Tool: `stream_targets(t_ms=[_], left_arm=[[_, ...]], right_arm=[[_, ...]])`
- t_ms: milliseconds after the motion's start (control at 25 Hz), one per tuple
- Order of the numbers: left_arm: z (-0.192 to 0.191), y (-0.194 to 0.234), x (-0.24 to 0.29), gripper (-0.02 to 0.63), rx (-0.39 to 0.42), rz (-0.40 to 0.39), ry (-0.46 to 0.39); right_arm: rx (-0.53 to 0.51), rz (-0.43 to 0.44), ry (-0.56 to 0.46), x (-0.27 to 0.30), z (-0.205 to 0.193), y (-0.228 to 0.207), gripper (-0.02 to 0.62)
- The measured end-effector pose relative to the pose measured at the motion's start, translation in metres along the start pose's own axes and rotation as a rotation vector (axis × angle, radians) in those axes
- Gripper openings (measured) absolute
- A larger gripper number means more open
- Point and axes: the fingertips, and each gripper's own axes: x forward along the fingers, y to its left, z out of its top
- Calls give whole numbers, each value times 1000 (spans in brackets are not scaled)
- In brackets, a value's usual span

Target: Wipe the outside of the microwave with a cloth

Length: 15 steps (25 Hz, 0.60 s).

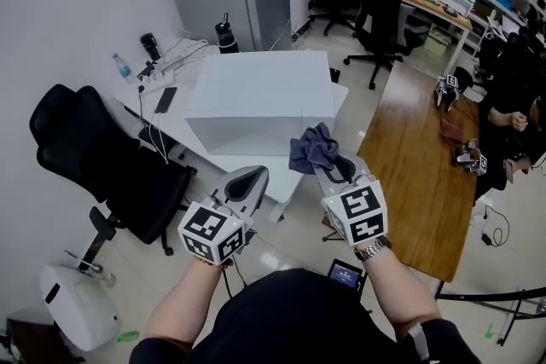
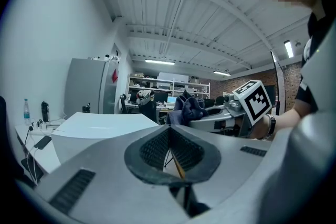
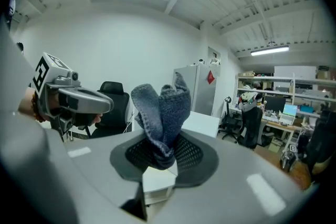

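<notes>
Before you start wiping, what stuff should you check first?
1. Cloth pinched in the right gripper: ok.
2. Left gripper shut with nothing in it: ok.
3. Cloth touching the microwave: not ok, it looks held in the air near the front right corner.
4. Microwave top free of things: ok.
5. Phone out of the wiping path: ok, it lies on the table to the microwave's left.
6. Where the dirt is: cannot tell.
</notes>
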Motion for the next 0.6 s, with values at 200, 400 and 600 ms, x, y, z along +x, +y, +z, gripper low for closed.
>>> stream_targets(t_ms=[200,400,600], left_arm=[[7,6,-13,5,9,-14,-16],[9,13,-25,5,7,-21,-28],[10,18,-33,5,6,-28,-37]], right_arm=[[-7,2,-24,-4,13,22,81],[-4,2,-38,-6,21,41,81],[-10,-3,-47,-7,27,52,81]])
